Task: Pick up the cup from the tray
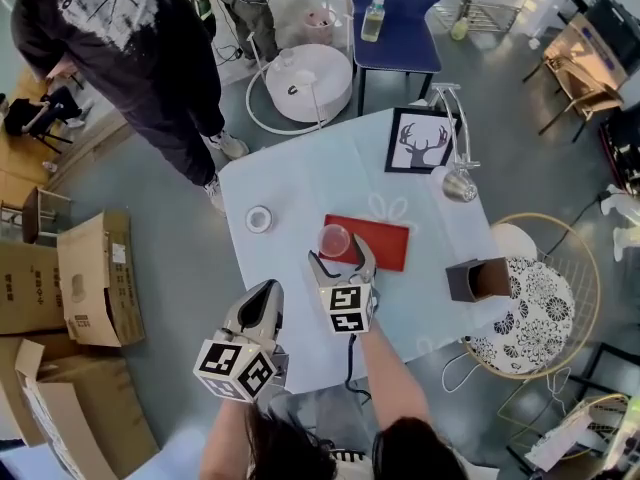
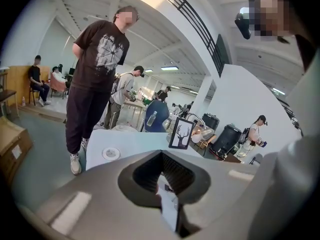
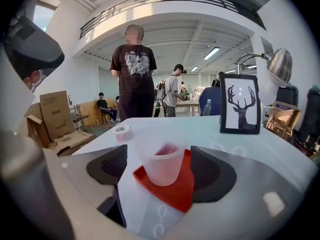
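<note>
Nearest the wearer: left gripper (image 1: 268, 290), jaws together, empty. Right gripper (image 1: 341, 260), jaws wide apart, flanking the cup (image 3: 161, 164) without touching it. Cup upright on left end of red tray (image 1: 388, 244). Pale blue table (image 1: 300, 178); farther, tape roll (image 1: 259, 218), deer picture (image 1: 421, 141), blue chair (image 1: 393, 18). Grey floor, cardboard boxes (image 1: 95, 278).

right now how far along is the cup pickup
Approach looks done: the right gripper, jaws open, straddles the translucent plastic cup standing on the flat red tray. Nothing is gripped yet. Remaining: close on the cup and lift it. The left gripper is shut and empty.
</note>
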A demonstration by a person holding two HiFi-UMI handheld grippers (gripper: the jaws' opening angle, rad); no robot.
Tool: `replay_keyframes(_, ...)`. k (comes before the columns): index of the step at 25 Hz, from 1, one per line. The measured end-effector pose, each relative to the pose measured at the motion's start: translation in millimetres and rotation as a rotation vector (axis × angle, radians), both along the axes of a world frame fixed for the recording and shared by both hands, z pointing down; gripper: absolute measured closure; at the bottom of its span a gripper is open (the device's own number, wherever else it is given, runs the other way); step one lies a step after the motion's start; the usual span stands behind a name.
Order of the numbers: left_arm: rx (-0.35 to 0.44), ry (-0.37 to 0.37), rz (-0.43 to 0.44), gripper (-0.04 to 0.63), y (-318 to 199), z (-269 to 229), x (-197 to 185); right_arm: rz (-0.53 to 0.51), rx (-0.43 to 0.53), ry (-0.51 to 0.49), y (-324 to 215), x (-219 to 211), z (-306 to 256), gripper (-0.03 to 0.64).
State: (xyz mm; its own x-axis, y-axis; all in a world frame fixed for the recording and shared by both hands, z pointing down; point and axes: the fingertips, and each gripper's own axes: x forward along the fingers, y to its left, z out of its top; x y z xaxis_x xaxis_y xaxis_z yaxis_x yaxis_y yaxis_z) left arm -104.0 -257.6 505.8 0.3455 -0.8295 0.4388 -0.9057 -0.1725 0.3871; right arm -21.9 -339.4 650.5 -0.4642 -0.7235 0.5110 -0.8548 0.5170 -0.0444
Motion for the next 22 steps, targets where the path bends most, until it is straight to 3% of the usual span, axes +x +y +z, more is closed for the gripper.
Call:
replay_keyframes(3,-0.001,-0.046,0.029,0.595,-2.1,6.2,4.8,0.025,0.016,0.033,-6.8,3.8,1.9,0.213)
replay_keyframes(5,0.002,-0.051,0.032,0.595,-2.4,9.6,4.6,0.027,0.021,0.057,-7.4,4.2,3.3,0.291)
replay_keyframes(9,0.005,-0.022,0.009,0.595,-2.2,12.3,2.9,-0.003,0.037,0.104,-7.5,1.2,4.2,0.296)
replay_keyframes(22,0.01,-0.011,0.004,0.595,4.0,2.3,1.5,0.015,0.097,0.045,2.0,6.9,-30.8,0.302)
